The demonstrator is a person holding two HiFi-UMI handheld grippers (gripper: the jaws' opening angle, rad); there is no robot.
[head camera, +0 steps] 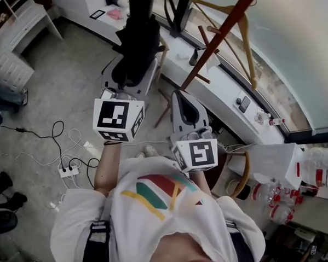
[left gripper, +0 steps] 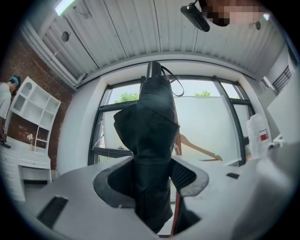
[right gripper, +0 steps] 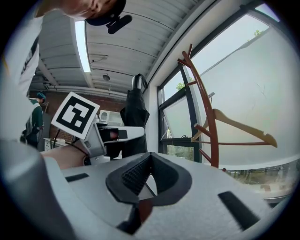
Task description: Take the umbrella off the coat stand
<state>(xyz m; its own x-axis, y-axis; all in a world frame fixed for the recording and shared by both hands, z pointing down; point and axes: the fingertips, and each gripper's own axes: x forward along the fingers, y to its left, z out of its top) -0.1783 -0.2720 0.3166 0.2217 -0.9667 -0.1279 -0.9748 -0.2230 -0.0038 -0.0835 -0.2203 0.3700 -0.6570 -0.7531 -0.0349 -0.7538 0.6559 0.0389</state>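
The left gripper's (left gripper: pixel 152 187) fingers (left gripper: pixel 187 176) clench only the umbrella's (left gripper: pixel 152 126) slack fabric, which could slip down between them, while the right gripper (right gripper: pixel 149 161) sits pinched together, empty.

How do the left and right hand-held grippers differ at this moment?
The left hand-held gripper is clamped on the black folded umbrella; the right hand-held gripper holds nothing. The left one's jaws stand apart around the bundle; the right one's meet at their tips. In the head view the right one lies nearer the coat stand. Both carry a marker cube.
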